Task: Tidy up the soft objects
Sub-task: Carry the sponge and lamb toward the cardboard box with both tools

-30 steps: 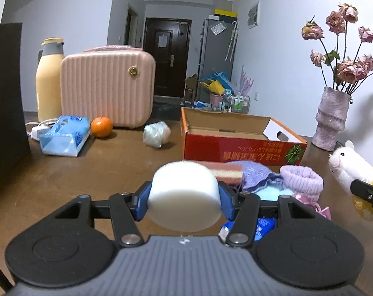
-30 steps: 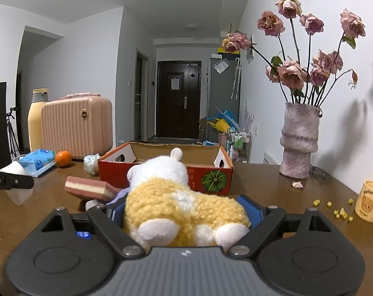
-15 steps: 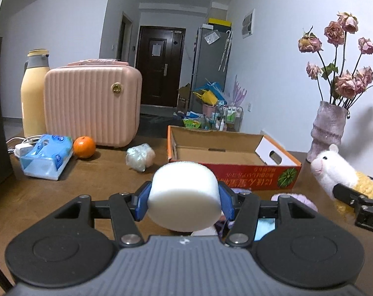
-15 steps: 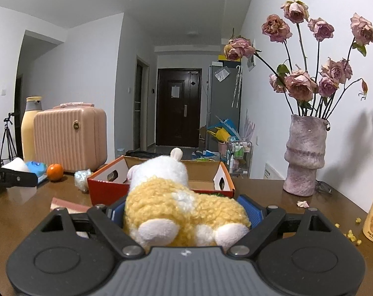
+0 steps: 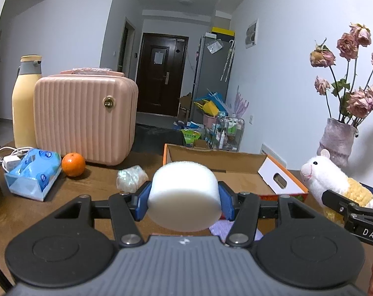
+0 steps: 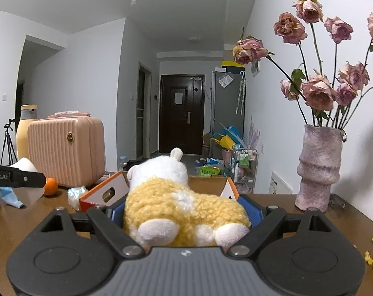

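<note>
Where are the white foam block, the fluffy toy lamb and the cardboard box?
white foam block (image 5: 185, 194): left wrist view, front face.
toy lamb (image 6: 184, 204): right wrist view, yellow woolly back.
cardboard box (image 5: 211, 157): left wrist view, far inner wall.

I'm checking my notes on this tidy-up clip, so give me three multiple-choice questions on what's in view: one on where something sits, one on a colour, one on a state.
1. Where is the orange?
A. inside the cardboard box
B. on the table in front of the pink case
C. beside the vase

2. What colour is the plush toy's body?
A. yellow
B. green
C. grey

3. What is the left gripper doing?
A. hanging open and empty
B. shut on a white foam block
C. shut on the tissue pack

Answers: 1 B, it lies on the table below the pink case. 2 A, yellow fleece behind a white head. 3 B, the jaws press both sides of the white foam block.
</note>
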